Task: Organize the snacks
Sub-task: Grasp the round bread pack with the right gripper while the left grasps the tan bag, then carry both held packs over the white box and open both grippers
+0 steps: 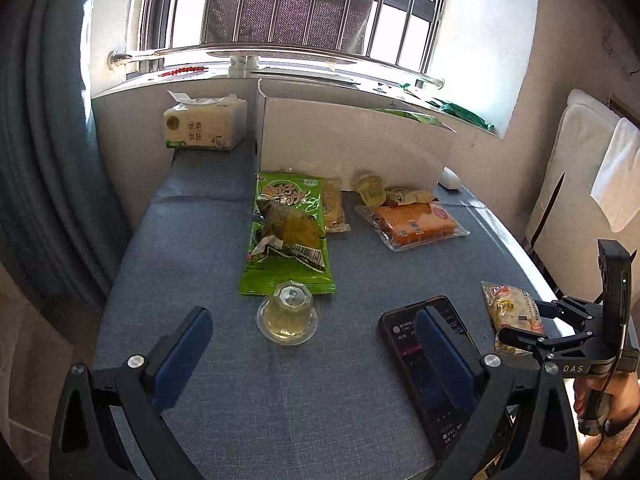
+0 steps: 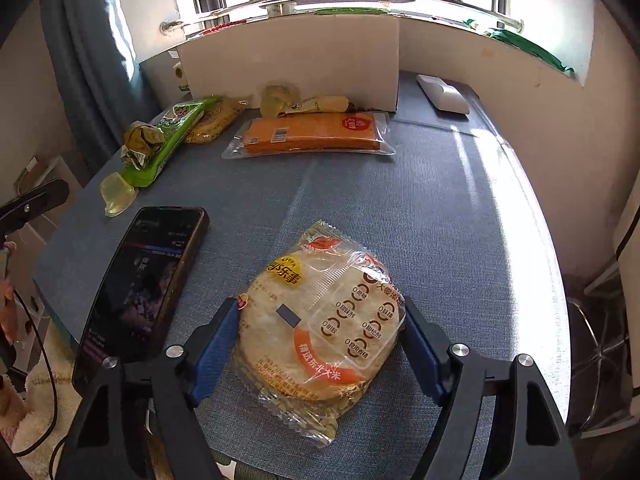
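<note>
Right gripper [image 2: 320, 344] is the closest thing going on — its blue pads sit either side of the round rice cracker pack [image 2: 320, 332], touching or nearly touching the wrapper, pack flat on the desk [image 2: 460, 208]. Can't tell if it's actually squeezing yet.

Left gripper [image 1: 312, 344] is wide open, holding nothing, hovering just short of the little jelly cup [image 1: 287, 314].

Taking the white box [image 1: 352, 140] as the landmark: the green snack bag [image 1: 288, 236] with a crumpled wrapper on top, the orange pack [image 1: 416, 224] and some small yellow bits are all bunched right in front of it. The phone [image 1: 432, 360] lies on the near side, well away from the box, between cup and cracker pack.

So my read — barely started. Everything I can see is outside the box, and its inside is hidden.
</note>
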Action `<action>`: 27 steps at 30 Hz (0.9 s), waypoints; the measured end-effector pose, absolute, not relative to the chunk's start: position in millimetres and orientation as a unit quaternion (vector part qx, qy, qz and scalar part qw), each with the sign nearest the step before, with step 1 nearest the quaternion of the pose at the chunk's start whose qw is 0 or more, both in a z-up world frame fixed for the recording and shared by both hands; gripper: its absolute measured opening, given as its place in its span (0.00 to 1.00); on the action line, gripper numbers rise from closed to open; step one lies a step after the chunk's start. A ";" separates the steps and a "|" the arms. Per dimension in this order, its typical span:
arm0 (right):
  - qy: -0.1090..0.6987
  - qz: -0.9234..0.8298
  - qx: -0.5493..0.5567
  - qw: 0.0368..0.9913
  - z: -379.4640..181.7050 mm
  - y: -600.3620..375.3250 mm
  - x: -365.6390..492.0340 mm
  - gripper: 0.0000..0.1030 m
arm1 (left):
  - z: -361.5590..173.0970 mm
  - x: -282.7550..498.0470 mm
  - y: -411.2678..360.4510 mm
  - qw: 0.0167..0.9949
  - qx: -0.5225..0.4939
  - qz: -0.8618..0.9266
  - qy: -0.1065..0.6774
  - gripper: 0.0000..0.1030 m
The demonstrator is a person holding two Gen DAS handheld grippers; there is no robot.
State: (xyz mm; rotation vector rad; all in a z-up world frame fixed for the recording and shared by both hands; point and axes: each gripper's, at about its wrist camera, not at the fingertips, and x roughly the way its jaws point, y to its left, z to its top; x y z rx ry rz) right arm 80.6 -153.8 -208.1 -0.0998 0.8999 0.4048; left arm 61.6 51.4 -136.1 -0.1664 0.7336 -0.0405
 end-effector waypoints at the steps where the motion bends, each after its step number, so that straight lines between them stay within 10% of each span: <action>1: 0.431 0.199 -0.037 0.879 -205.7 -156.6 80.6 0.78 | -136.0 64.0 51.5 0.930 -0.080 -0.019 0.359 1.00; 17: 0.373 0.237 0.030 0.896 -157.5 -170.7 66.2 0.78 | -159.1 168.0 69.5 0.912 -0.053 -0.006 0.406 0.95; 22: 0.379 0.241 0.039 0.893 -161.5 -172.6 68.7 0.78 | -166.6 174.8 73.3 0.907 -0.058 -0.018 0.417 0.50; 27: 0.377 0.249 0.044 0.891 -160.6 -170.4 76.9 0.78 | -151.6 156.7 75.3 0.918 -0.075 -0.041 0.386 0.47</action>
